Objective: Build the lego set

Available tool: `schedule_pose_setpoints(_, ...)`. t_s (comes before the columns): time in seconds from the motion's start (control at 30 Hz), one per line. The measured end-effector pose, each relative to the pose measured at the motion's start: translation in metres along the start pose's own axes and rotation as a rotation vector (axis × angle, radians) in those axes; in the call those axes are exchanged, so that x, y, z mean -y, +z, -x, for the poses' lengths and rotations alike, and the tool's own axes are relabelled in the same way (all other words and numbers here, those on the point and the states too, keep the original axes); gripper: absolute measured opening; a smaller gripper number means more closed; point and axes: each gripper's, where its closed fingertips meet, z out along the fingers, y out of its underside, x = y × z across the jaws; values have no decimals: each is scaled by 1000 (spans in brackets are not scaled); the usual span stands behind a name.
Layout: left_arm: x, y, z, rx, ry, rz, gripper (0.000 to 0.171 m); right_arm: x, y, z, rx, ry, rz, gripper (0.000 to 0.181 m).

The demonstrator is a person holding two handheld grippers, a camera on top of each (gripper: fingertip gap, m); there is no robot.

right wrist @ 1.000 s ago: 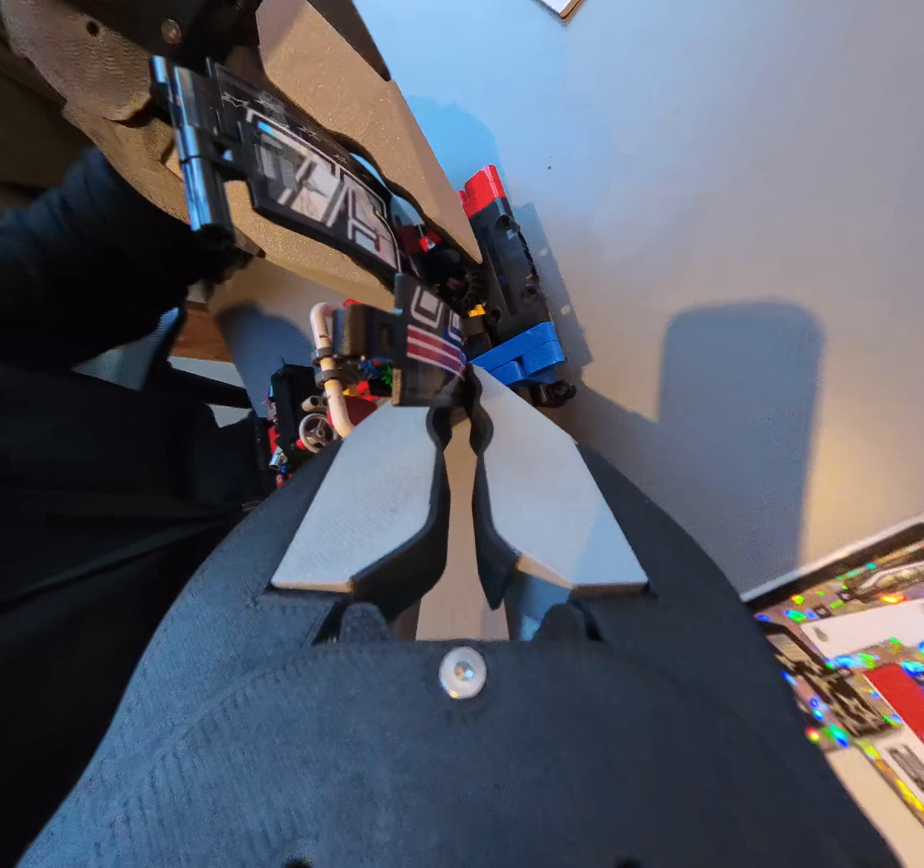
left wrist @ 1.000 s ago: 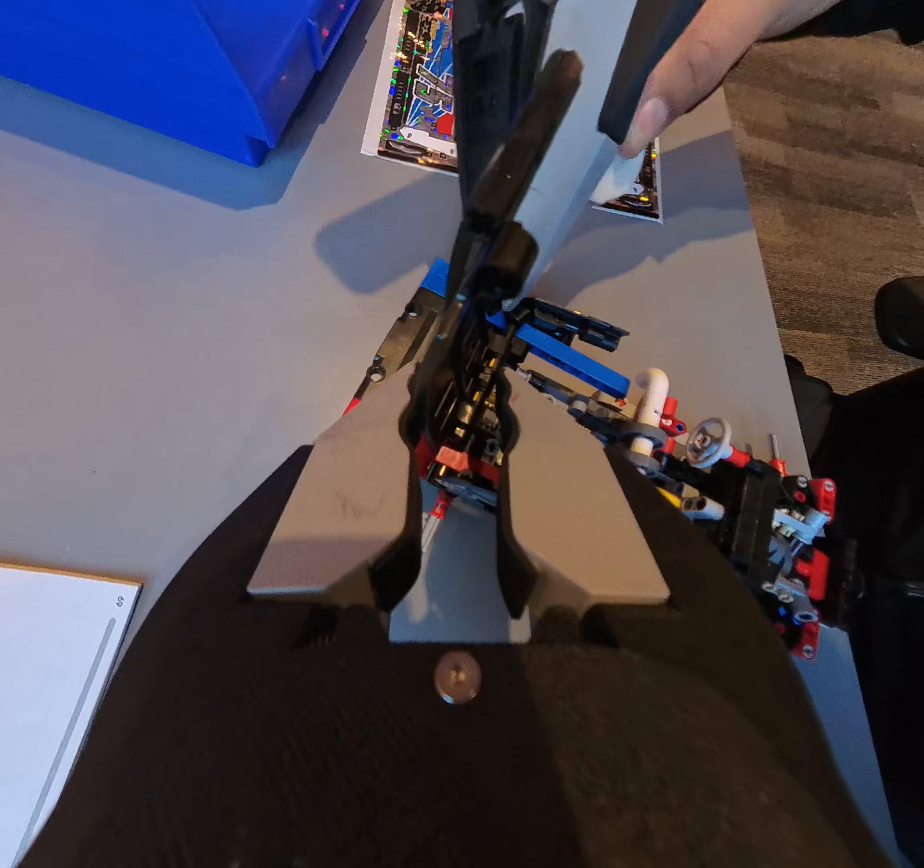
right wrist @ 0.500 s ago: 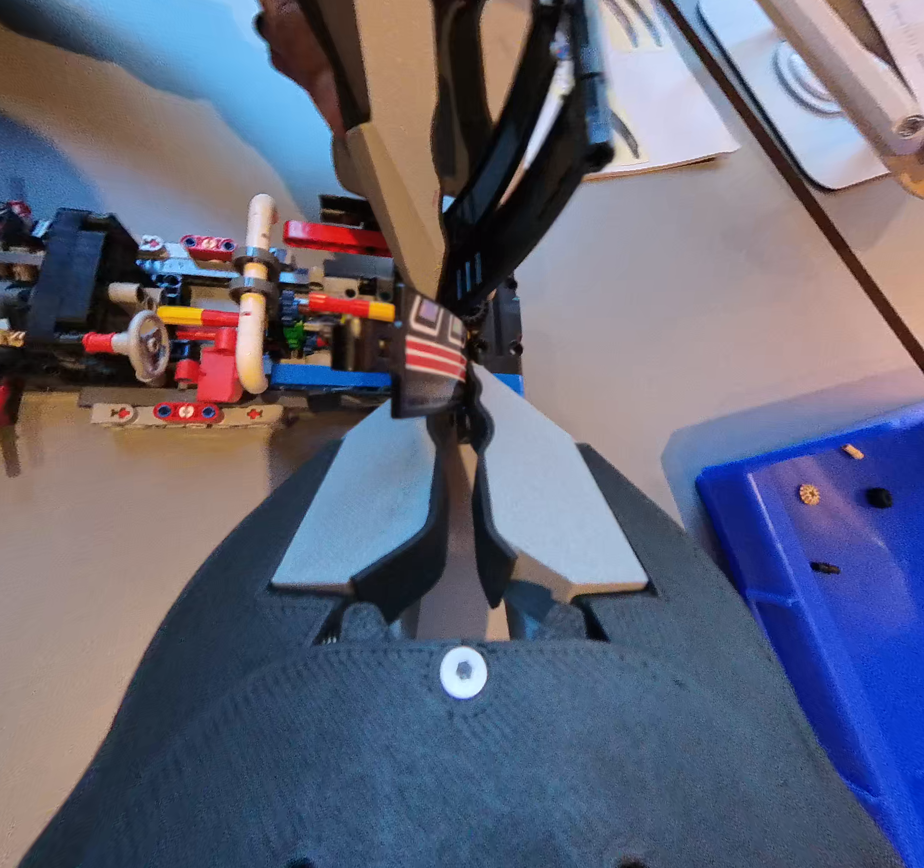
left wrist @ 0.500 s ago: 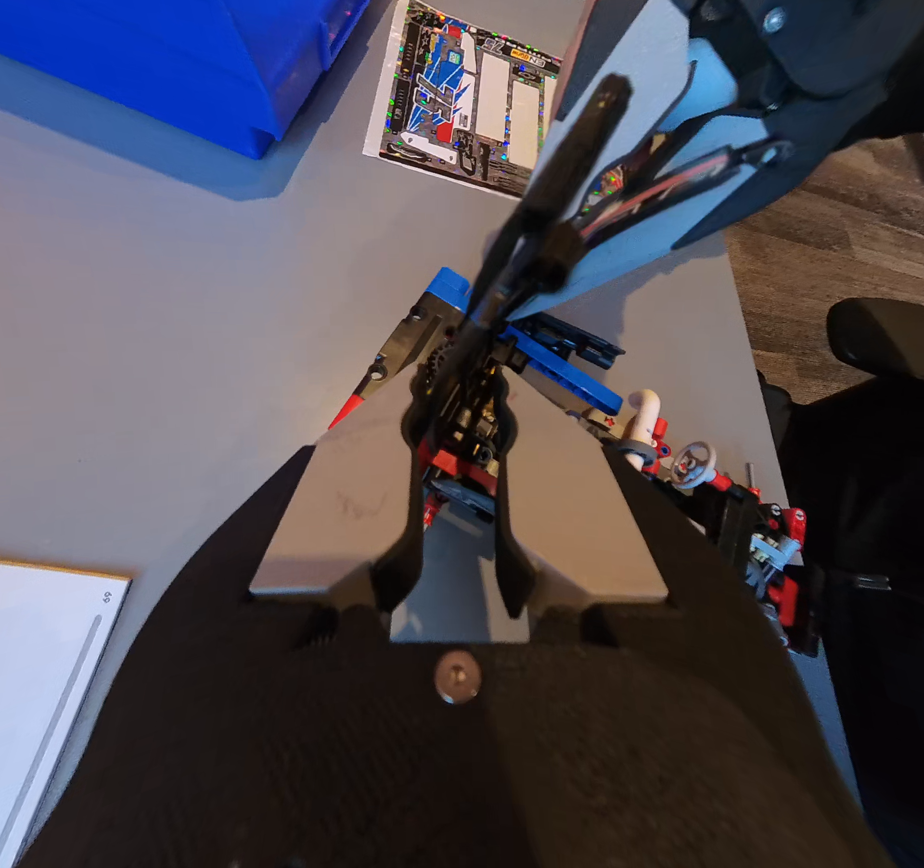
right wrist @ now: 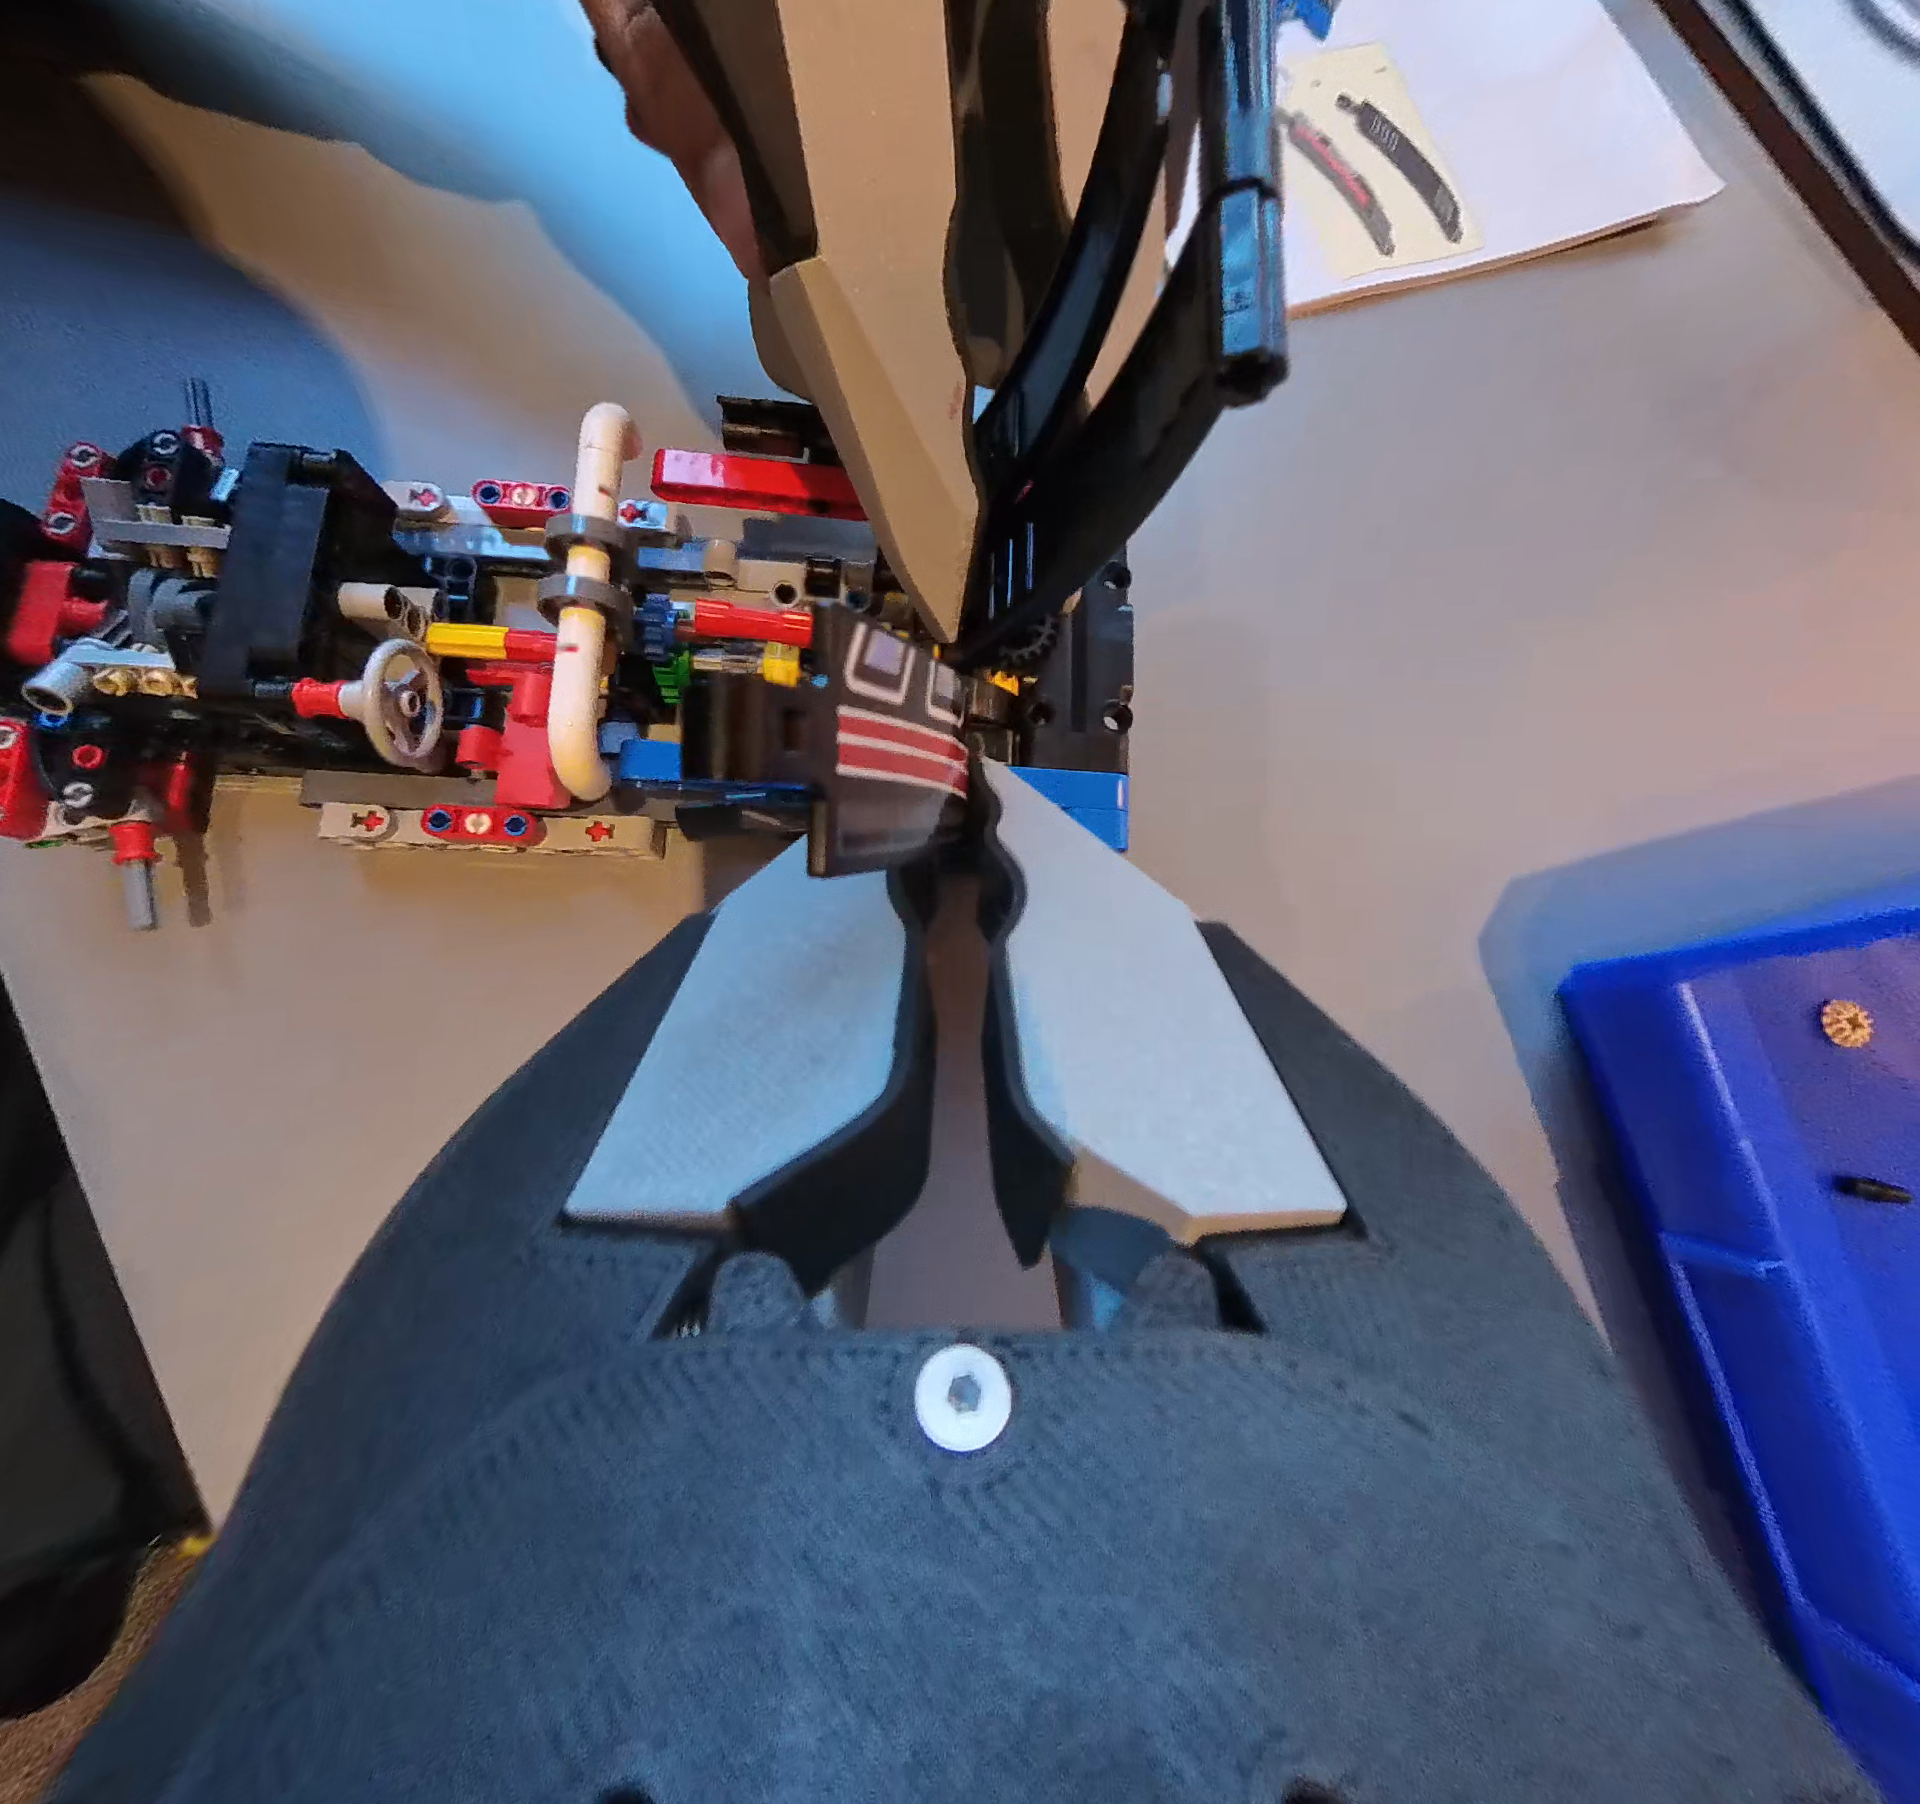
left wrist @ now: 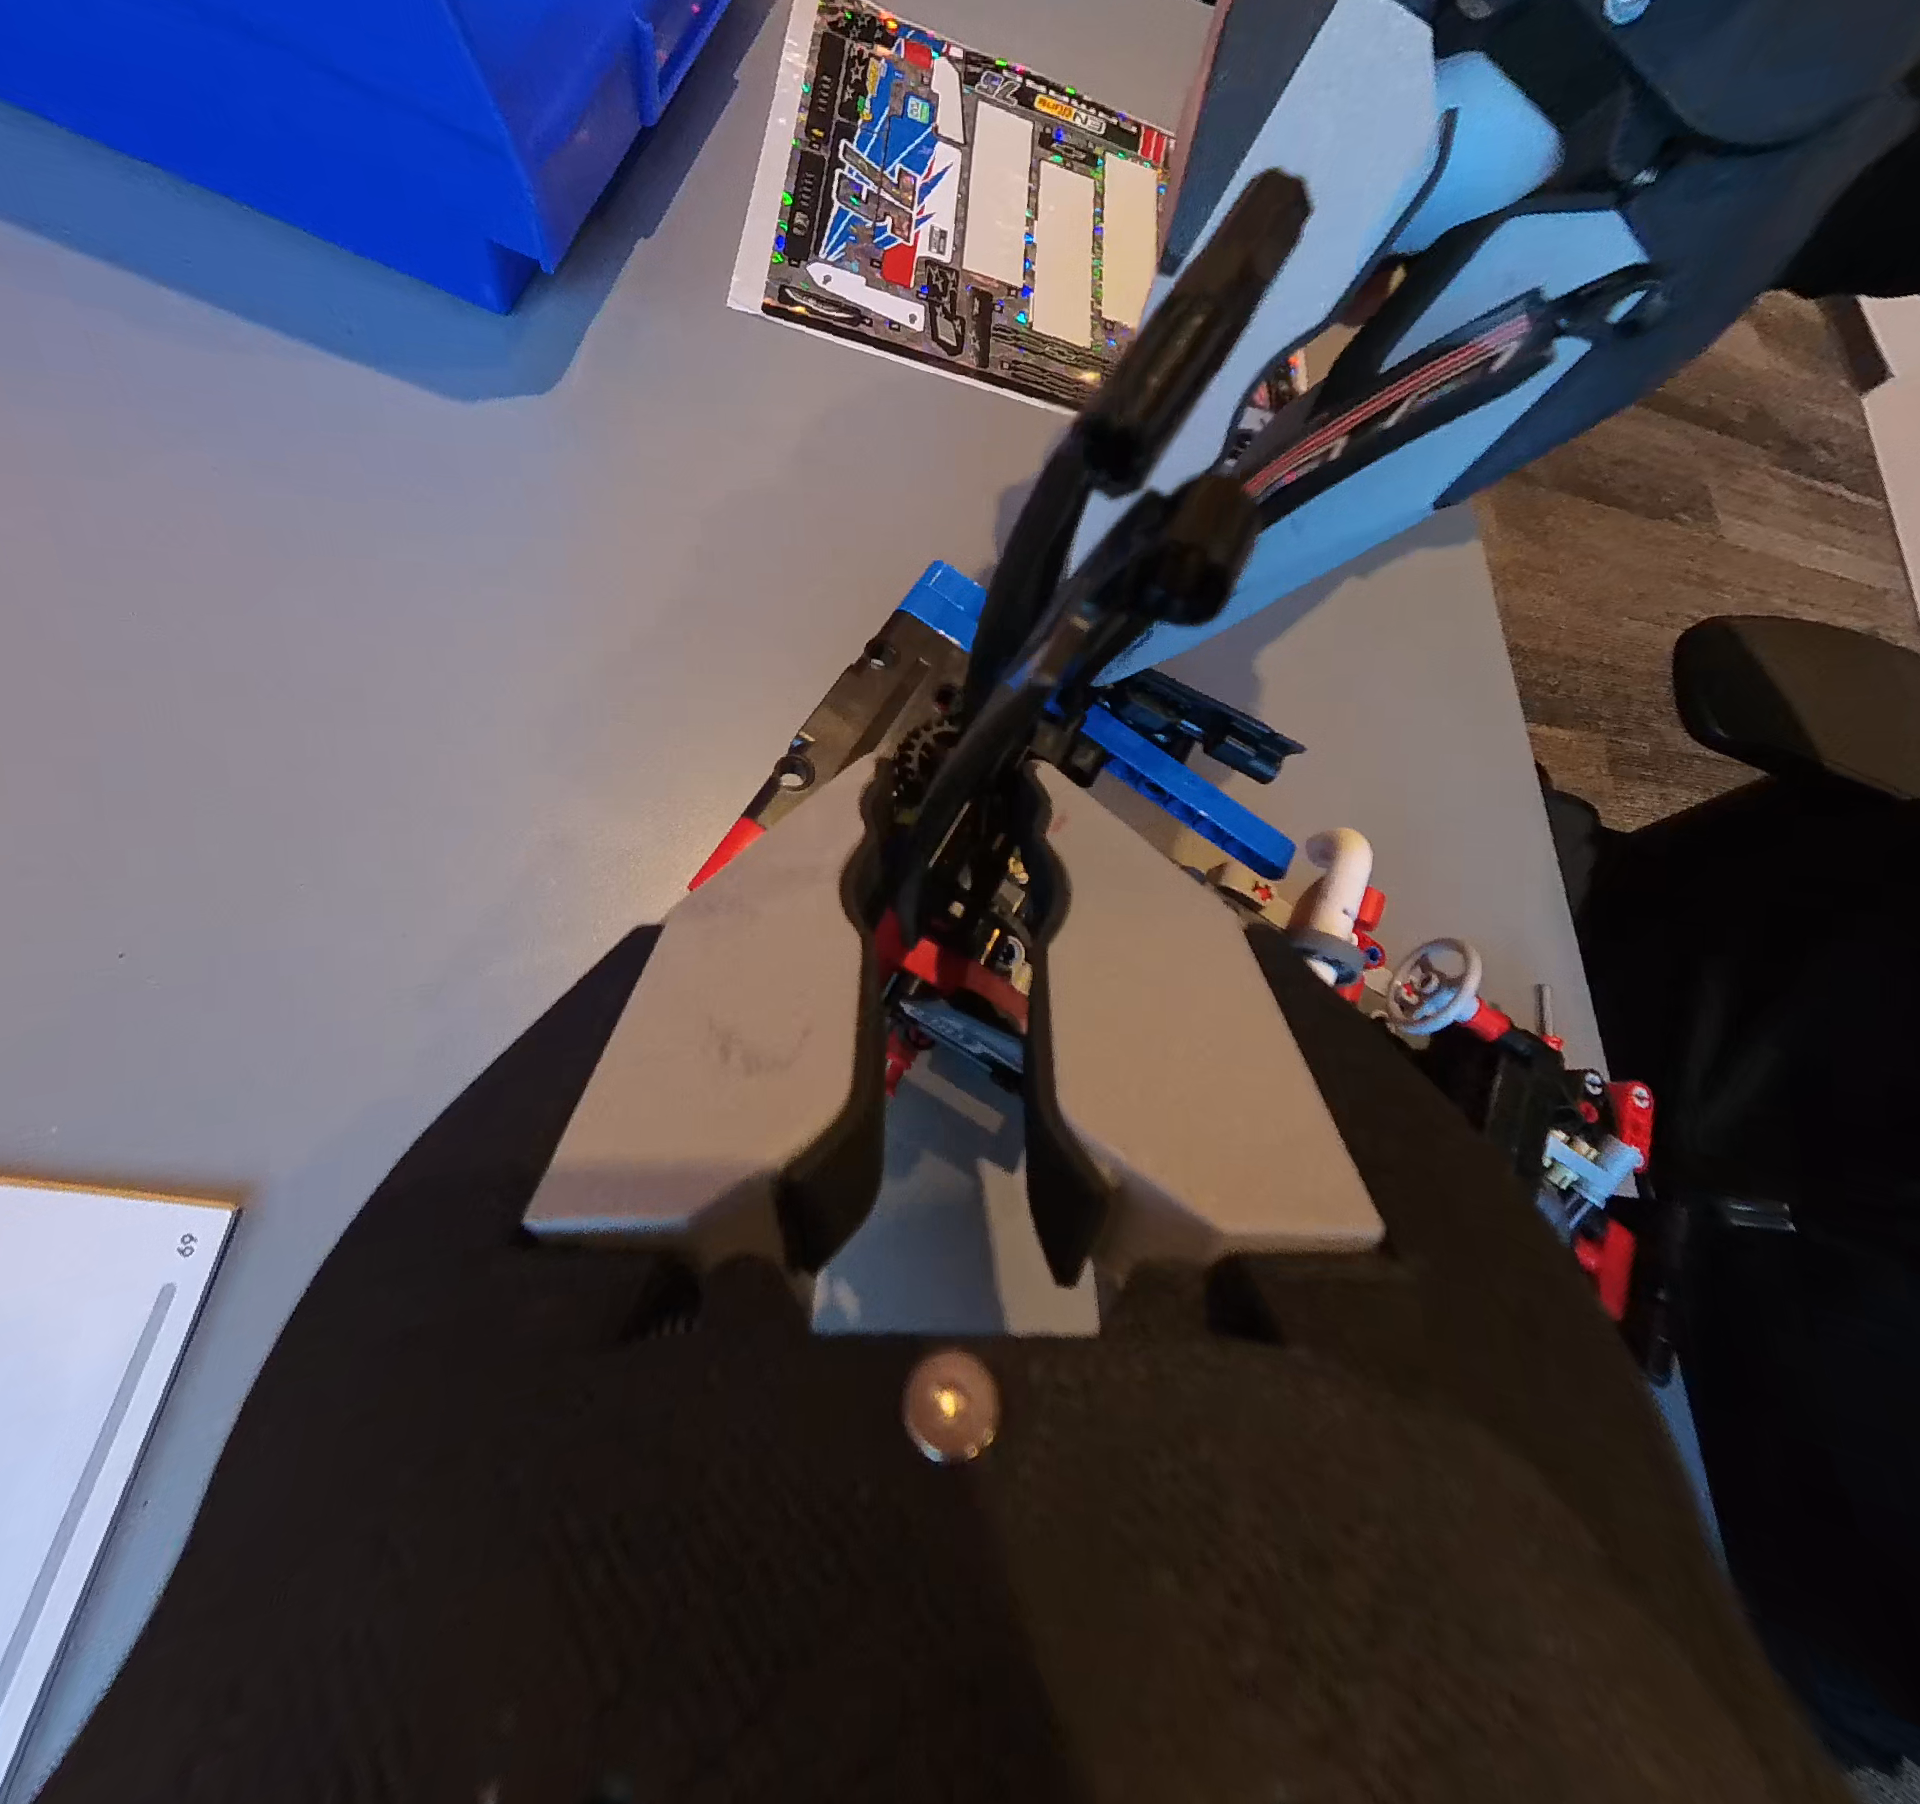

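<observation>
Left wrist view, scanning across: a white booklet [left wrist: 73, 1359] at the edge, a blue bin [left wrist: 343, 61], a sticker sheet [left wrist: 956, 196], then the left claw [left wrist: 951, 855], narrowed around the front of the lego car [left wrist: 1455, 1027] on the grey table [left wrist: 364, 663]. In the right wrist view the car [right wrist: 416, 674] stretches leftward, and the right claw [right wrist: 961, 809], almost closed, pinches a long curved black panel [right wrist: 1101, 383] at its striped lower end. That panel looks light, stiff and glossy, likely slippery. The car looks fragile, with pins and a steering wheel [right wrist: 400, 700] exposed; the solid front frame seems the safest hold.
</observation>
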Motion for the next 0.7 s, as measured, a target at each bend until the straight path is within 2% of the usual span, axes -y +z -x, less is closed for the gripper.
schedule_pose_setpoints(0.1, 1, -9, 0, -6, 19, 16, 34, 0, -1, -5, -2, 8, 31, 0)
schedule_pose_setpoints(0.2, 12, -29, 2, -24, -2, -45, 46, 5, -6, -8, 18, 71, -8, 0)
schedule_pose_setpoints(0.4, 16, -64, 17, 2, -43, -81, 48, 9, -20, -10, 60, 205, -123, 0)
schedule_pose_setpoints(0.53, 14, -62, 19, 7, -48, -74, 47, 8, -21, -8, 84, 243, -148, 0)
schedule_pose_setpoints(0.7, 8, -38, 10, -7, -4, -27, 46, 4, -13, -2, 108, 203, -62, 0)
